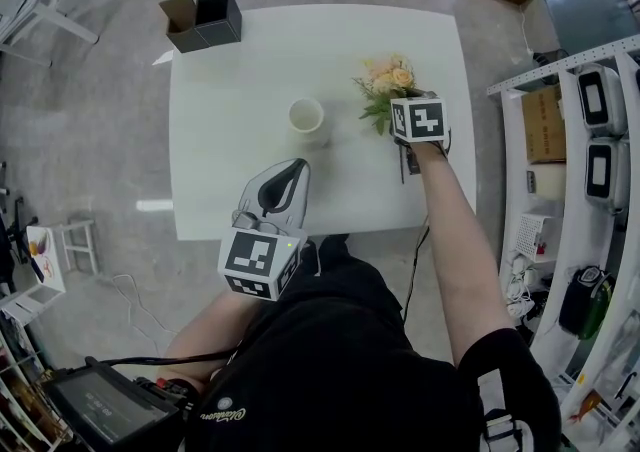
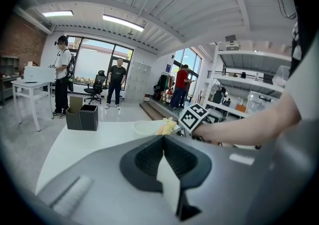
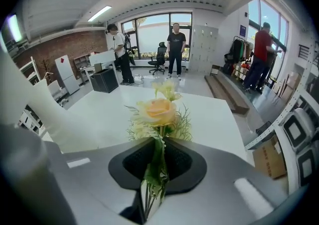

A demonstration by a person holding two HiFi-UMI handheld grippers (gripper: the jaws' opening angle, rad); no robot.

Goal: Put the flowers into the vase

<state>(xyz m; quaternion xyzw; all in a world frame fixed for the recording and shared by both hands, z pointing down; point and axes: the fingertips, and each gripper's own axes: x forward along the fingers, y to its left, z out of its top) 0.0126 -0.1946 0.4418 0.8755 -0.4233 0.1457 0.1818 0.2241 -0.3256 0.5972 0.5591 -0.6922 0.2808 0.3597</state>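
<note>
Now: right tongs (image 3: 158, 144) clenched on flowers (image 3: 158, 112) at stems, blooms free for insertion | left tongs (image 2: 163, 142) pinched empty, parked clear | vase (image 1: 306, 115) upright on tabletop (image 1: 240, 90), apart from flowers

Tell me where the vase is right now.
In the head view, the vase stands upright near the middle of the white table, left of the flowers and apart from them.

Smooth vase (image 1: 306, 115), matt table (image 1: 220, 130), cardboard box (image 1: 181, 20)
</note>
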